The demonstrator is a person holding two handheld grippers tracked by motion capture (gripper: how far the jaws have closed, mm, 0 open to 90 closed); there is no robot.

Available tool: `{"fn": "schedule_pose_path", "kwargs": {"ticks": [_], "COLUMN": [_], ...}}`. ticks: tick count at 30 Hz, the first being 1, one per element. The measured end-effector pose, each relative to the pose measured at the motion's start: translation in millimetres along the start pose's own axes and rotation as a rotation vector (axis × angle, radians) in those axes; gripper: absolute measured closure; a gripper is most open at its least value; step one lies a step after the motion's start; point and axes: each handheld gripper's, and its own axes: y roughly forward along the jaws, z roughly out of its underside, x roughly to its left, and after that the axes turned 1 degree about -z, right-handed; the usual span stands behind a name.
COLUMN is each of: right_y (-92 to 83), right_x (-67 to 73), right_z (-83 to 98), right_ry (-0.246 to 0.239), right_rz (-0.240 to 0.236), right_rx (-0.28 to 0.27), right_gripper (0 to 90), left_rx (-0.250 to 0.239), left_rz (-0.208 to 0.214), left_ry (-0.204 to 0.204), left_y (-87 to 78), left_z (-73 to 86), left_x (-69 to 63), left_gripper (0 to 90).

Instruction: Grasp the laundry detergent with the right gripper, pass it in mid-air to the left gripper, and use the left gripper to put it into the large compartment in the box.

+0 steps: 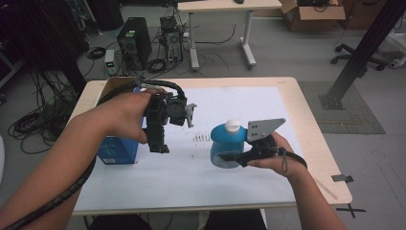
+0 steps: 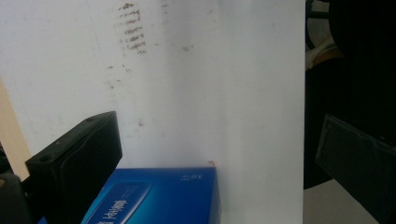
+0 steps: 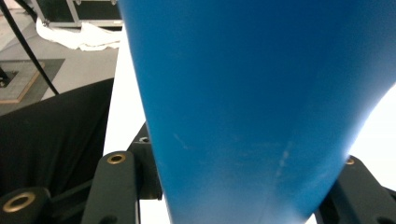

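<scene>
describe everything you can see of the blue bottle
The blue bottle is a squat, rounded container of smooth, matte blue plastic with a white cap on top. It stands upright, right of the middle of the white mat that covers the table. The right gripper is shut on its lower body from the person's side, one jaw on each flank. In the right gripper view its blue wall shows faint scuffs. No label can be made out, and whether its base touches the mat cannot be told.

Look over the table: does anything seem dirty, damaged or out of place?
Yes: a patch of short dark smudges stains the white sheet beside the blue bottle. Nothing looks spilled or broken.
</scene>
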Motion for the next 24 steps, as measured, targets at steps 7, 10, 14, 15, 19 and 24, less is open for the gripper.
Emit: {"fn": "schedule_pose_path", "kwargs": {"ticks": [7, 10, 14, 15, 19, 24], "right_y": [17.6, 22.0, 33.2, 35.4, 42.3, 52.9], "right_x": [0.2, 0.0, 0.2, 0.5, 1.5, 4.1], "right_z": [5.3, 5.4, 4.2, 3.9, 2.8, 0.8], "right_ry": [0.02, 0.022, 0.023, 0.022, 0.018, 0.015], "right_rz": [-0.029, -0.033, -0.044, -0.046, -0.049, -0.068], "right_rx": [-0.014, -0.021, -0.022, -0.022, -0.025, -0.028], "right_gripper": [45.4, 45.4, 45.4, 45.4, 45.3, 45.4], "left_rx": [0.005, 0.005, 0.004, 0.004, 0.001, -0.011], "left_rz": [0.005, 0.008, 0.015, 0.015, 0.02, 0.039], "left_ry": [0.001, -0.001, 0.002, 0.002, 0.001, -0.006], "left_y": [1.5, 2.6, 4.5, 5.0, 6.7, 10.1], "left_z": [-1.4, -2.1, -4.4, -4.9, -6.4, -8.6], "left_x": [-0.6, -0.6, -0.9, -1.0, -1.1, 0.1], "left_gripper": [0.6, 0.6, 0.5, 0.4, 0.4, 0.4]}}
